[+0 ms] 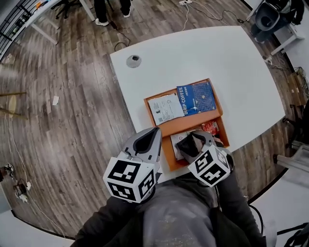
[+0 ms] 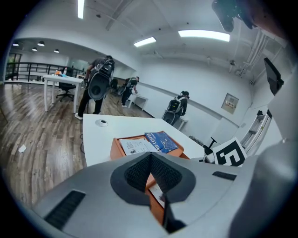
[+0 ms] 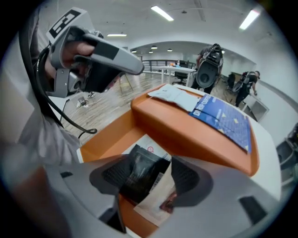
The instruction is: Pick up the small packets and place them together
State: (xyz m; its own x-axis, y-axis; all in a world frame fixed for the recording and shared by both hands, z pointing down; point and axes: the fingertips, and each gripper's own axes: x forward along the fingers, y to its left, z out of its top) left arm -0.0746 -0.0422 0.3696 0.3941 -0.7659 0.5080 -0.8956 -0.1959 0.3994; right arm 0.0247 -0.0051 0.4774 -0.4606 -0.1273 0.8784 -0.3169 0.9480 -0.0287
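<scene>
An orange tray (image 1: pixel 170 160) sits on the white table (image 1: pixel 217 53) near its front edge. On its raised back part lie a blue drip coffee packet (image 1: pixel 197 98) and a white packet (image 1: pixel 165 108). In the lower front part are white packets (image 3: pixel 153 204) and a red one (image 1: pixel 210 127). My right gripper (image 3: pixel 149 172) hangs over that front part. A small black packet (image 3: pixel 139 174) stands between its wide jaws, close to the left pad and clear of the right one. My left gripper (image 1: pixel 153 131) hovers at the tray's left front corner, tips together, holding nothing.
A grey round cap (image 1: pixel 133 60) sits in the table's far left part. The table's front edge runs just under both grippers. Cables (image 1: pixel 193 12) lie on the wooden floor beyond the table. People stand by desks (image 2: pixel 63 81) in the background.
</scene>
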